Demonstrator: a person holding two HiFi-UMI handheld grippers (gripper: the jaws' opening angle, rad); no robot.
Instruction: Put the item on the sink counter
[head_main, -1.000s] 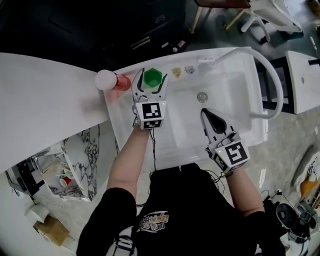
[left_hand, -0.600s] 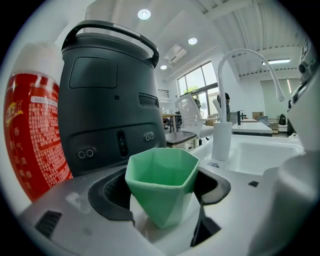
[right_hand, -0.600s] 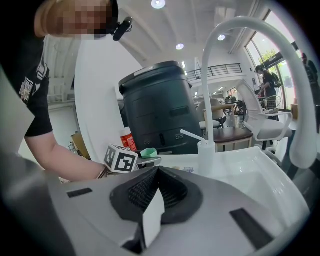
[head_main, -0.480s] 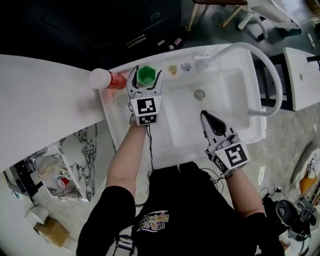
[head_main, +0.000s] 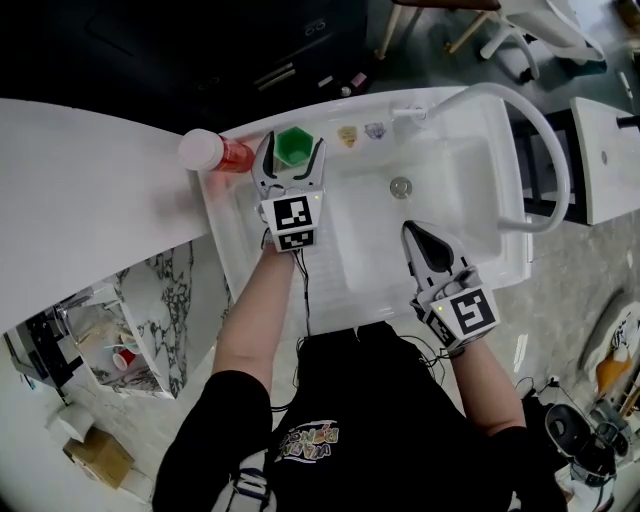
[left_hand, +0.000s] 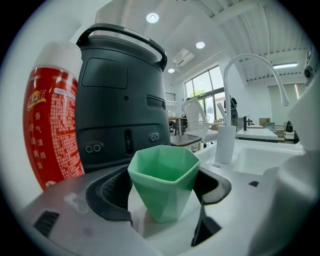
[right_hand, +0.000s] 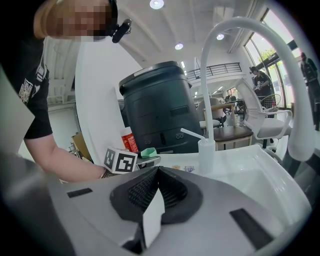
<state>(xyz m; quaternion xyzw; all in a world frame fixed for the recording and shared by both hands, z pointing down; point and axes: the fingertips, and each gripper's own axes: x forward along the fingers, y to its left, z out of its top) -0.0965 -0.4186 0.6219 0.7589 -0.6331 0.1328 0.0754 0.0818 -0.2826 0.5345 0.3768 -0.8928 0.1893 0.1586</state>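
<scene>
A faceted green cup (head_main: 293, 147) (left_hand: 165, 180) stands upright on the white sink counter (head_main: 232, 215) at the rear left of the basin. My left gripper (head_main: 293, 140) (left_hand: 165, 202) reaches around it, and the two black pads touch the cup's rim on either side. In the right gripper view the cup (right_hand: 148, 152) shows small behind the left gripper's marker cube. My right gripper (head_main: 414, 232) (right_hand: 152, 200) hovers over the near right side of the basin (head_main: 450, 215), its jaws pressed together with nothing in them.
A red spray can with a white cap (head_main: 215, 152) (left_hand: 50, 125) stands just left of the cup. Behind both is a dark bin (left_hand: 122, 95). A white arched faucet (head_main: 530, 130) and a soap dispenser (head_main: 410, 118) stand at the basin's far side, with two small items (head_main: 360, 132) beside them.
The view shifted slightly; the left gripper and cup sit a little further left in the picture. Cup, can and both grippers keep the same places relative to each other.
</scene>
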